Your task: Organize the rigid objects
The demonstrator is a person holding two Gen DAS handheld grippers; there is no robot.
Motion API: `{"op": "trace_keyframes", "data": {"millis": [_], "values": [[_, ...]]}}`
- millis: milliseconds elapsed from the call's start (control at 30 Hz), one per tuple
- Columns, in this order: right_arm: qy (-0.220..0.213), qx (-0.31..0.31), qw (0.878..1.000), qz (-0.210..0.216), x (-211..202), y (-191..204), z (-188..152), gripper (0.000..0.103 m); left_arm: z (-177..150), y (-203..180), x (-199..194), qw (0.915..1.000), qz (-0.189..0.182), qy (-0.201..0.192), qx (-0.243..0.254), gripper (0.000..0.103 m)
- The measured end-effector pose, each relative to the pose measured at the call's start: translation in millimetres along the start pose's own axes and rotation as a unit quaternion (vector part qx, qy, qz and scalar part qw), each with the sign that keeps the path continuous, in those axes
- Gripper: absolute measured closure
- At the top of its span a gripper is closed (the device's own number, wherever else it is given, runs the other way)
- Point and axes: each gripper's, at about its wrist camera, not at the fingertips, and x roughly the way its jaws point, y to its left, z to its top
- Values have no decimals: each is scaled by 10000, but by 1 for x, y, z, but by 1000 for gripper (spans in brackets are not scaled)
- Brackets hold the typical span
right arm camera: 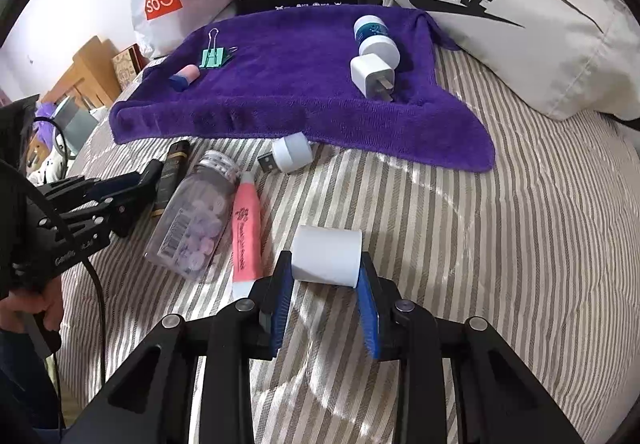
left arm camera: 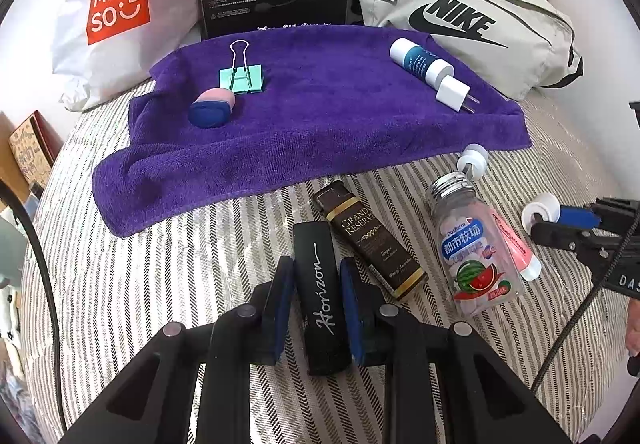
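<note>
The left claw (left arm camera: 317, 308) grips the black Horizon case (left arm camera: 323, 296) on the striped bed (left arm camera: 180, 264); the right claw (right arm camera: 325, 276) pinches a white paper roll (right arm camera: 326, 256), with bare bedding at 3 o'clock. The purple towel (left arm camera: 320, 131) edge lies at 12 o'clock.

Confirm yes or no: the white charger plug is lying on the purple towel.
Yes, the white charger plug lies on the purple towel, beside the bottle.

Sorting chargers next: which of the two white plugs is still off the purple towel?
The round USB plug, lying on the striped cover at the towel's front edge; the square two-prong plug sits on the towel.
</note>
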Motion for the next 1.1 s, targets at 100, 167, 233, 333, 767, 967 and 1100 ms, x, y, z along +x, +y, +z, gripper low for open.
{"op": "trace_keyframes", "data": {"millis": [100,167,233,333,767,967,1100], "values": [[-47,-8,9999,-93,3,2,3,72,-1,0,0,10000,25,-41,-56,80],[-58,-85,9998,-160,5,4,4,72,-1,0,0,9999,48,-70,-81,80],[-21,-172,9996,-215,3,5,3,72,-2,0,0,9999,39,-79,-78,80],[46,-270,9994,-224,1,4,-1,72,-2,2,-1,10000,-24,-44,-74,80],[19,170,9993,-337,6,0,4,70,3,-2,4,9997,148,-14,-195,80],[-144,186,9996,-152,-8,-7,3,73,0,0,2,9999,47,-75,-71,81],[-170,56,9996,-211,-13,-11,2,73,-2,4,0,9999,79,-80,-105,81]]}}
